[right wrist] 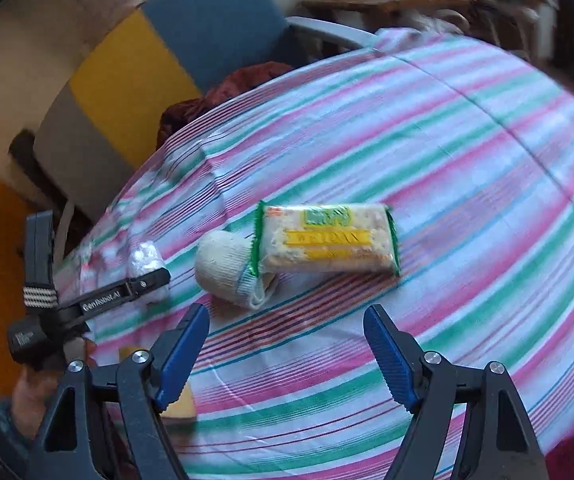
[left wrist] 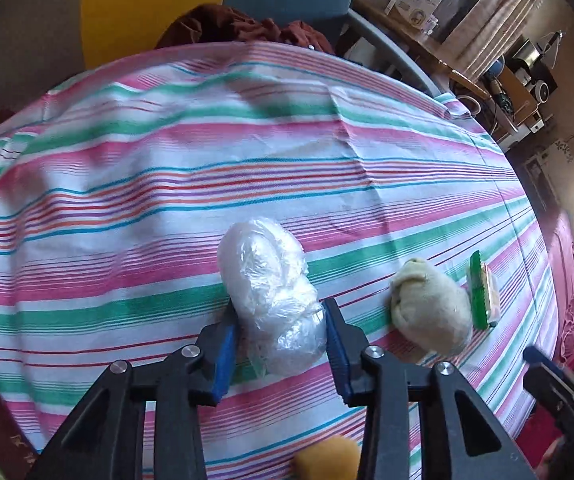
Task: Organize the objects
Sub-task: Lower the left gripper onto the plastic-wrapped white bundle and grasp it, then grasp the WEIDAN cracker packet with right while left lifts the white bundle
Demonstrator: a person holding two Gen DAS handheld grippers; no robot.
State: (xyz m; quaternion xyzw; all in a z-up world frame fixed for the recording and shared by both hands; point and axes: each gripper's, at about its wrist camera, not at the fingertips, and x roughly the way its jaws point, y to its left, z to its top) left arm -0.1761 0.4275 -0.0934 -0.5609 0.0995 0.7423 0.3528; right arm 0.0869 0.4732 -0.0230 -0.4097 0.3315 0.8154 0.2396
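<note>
The striped cloth [left wrist: 167,168] covers the whole table and runs well ahead of both tongs; its far edge drops off toward a chair, and its right edge lies not far beyond the snack packet, so the broad open room is ahead and to the left. The left gripper [left wrist: 281,330] has its blue pads at either flank of the plastic-wrapped bundle [left wrist: 271,288], which lies on the cloth; they look to be touching the wrap, though how firmly I cannot tell. Judging by this, the step in hand is taking up that bundle, and the next move calls for a firmer squeeze before any lift, since loose film may slip. The right gripper [right wrist: 287,344] stands wide open and holds nothing, poised above bare cloth. Just ahead of it lies the snack packet [right wrist: 329,238], with the rolled sock [right wrist: 227,268] touching the packet's left end. Near the tongs' base sits a small yellow thing [left wrist: 327,460], blurred.
</note>
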